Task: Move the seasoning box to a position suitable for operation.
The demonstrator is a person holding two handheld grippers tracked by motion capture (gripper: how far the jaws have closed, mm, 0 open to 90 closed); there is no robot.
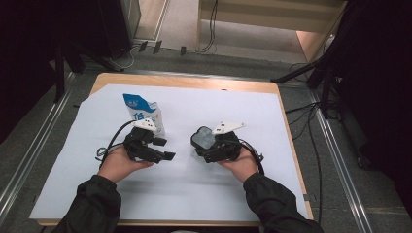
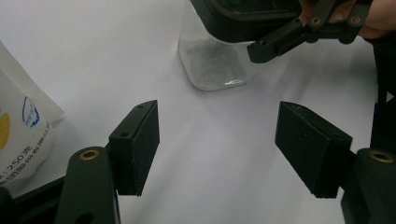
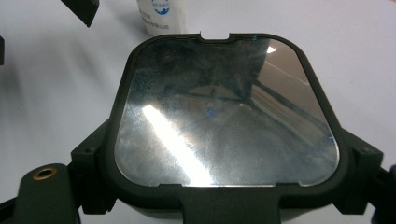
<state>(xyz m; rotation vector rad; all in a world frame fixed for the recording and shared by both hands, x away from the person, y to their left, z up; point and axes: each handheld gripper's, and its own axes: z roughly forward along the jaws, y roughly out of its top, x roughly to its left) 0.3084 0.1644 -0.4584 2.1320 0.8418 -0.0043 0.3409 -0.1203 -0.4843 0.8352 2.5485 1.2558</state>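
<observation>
Jar (image 2: 212, 65): clear, square-sided, black-rimmed lid (image 3: 224, 112); right gripper (image 1: 206, 145) clamped on it.

"250" among small print on the white pouch (image 2: 23, 140)

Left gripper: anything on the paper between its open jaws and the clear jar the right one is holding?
Nothing visible. The left gripper has its jaws open over bare white paper, which runs straight to the clear jar. The right gripper holds the jar at its black lid. The milk pouch stands off to the side.
</observation>
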